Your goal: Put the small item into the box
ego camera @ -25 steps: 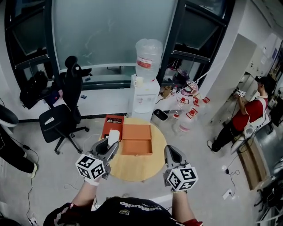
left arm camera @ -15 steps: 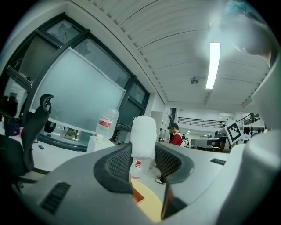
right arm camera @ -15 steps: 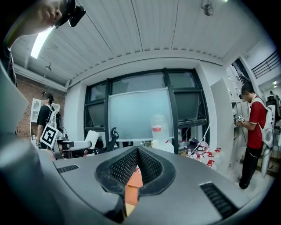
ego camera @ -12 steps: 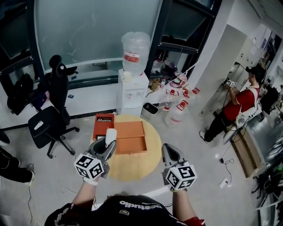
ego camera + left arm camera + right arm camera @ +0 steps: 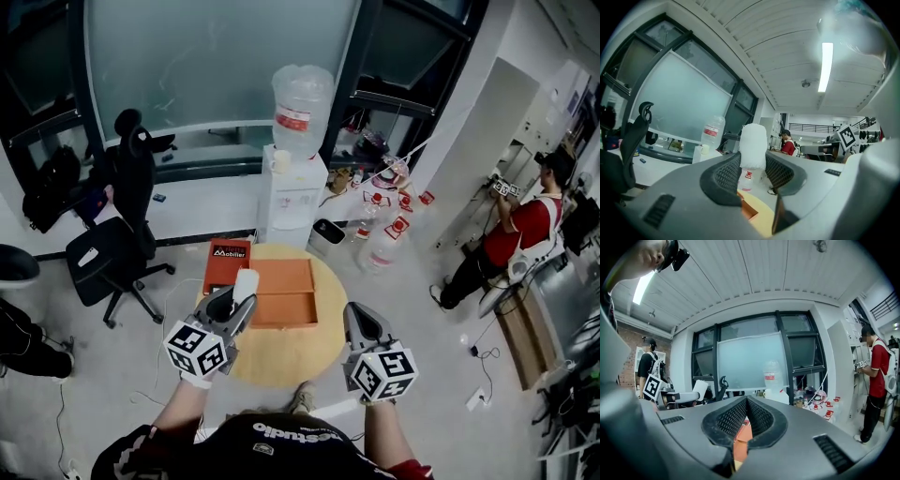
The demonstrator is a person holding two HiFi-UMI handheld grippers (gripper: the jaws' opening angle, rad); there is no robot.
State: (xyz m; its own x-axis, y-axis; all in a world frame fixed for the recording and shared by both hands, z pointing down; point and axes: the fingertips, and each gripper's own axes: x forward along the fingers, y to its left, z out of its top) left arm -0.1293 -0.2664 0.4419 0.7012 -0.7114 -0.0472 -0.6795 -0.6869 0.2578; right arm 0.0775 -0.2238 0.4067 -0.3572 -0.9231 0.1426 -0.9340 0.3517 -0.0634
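Texture marks the small item (image 5: 753,143): white, finely nubbed, a round-topped cylinder. My left hand-held gripper (image 5: 752,165) clamps it between both pads, its top standing out past the fingertips. The open orange box (image 5: 287,292) lies just ahead of and below that gripper on the round tabletop (image 5: 281,361). My right hand-held gripper (image 5: 746,414) is closed at the tips, holding nothing.

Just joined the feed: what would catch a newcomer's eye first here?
The white item clamped in the left gripper's jaws, held just left of the open orange box on the round table. Next, the right gripper, jaws together and empty, at the table's right side. Behind stands a water dispenser.
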